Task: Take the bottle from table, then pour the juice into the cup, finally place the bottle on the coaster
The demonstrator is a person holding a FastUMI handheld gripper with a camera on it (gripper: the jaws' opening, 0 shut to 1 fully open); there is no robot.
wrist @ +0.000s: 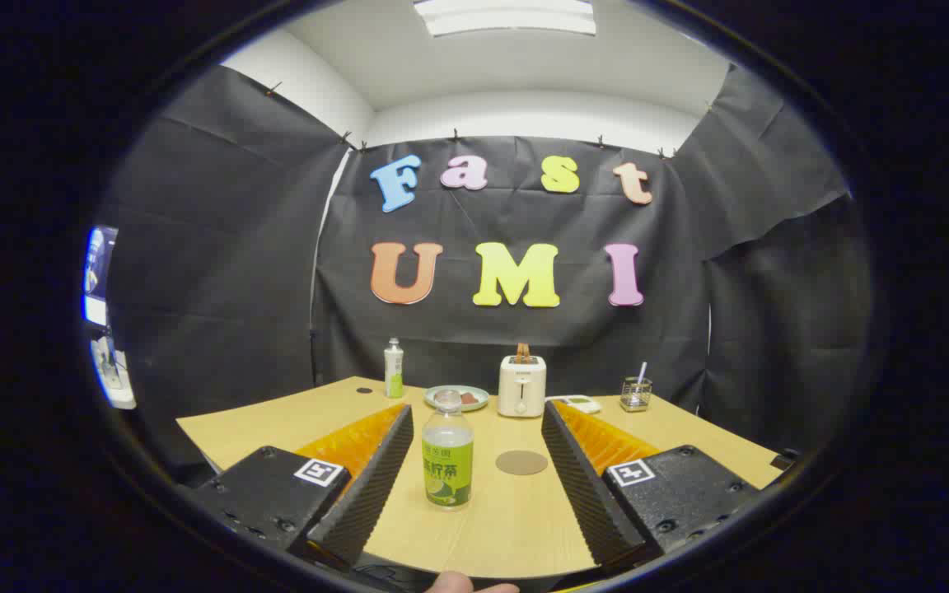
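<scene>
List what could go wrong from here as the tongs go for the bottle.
1. The clear plastic bottle with a green label stands nearer one finger of the open tongs, so closing may tip it.
2. The round brown coaster lies flat close beside it and could get nudged.
3. I can't make out a cup for pouring.

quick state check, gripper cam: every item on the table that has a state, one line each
gripper: open, fingers either side of the near bottle, not touching it
near bottle: upright on the table, capped
coaster: flat, bare, just right of the near bottle
far bottle: upright, capped, at the table's back
toaster: upright, something sticking out of the top
plate: holds something reddish
glass cup: upright, a stick standing in it
</scene>
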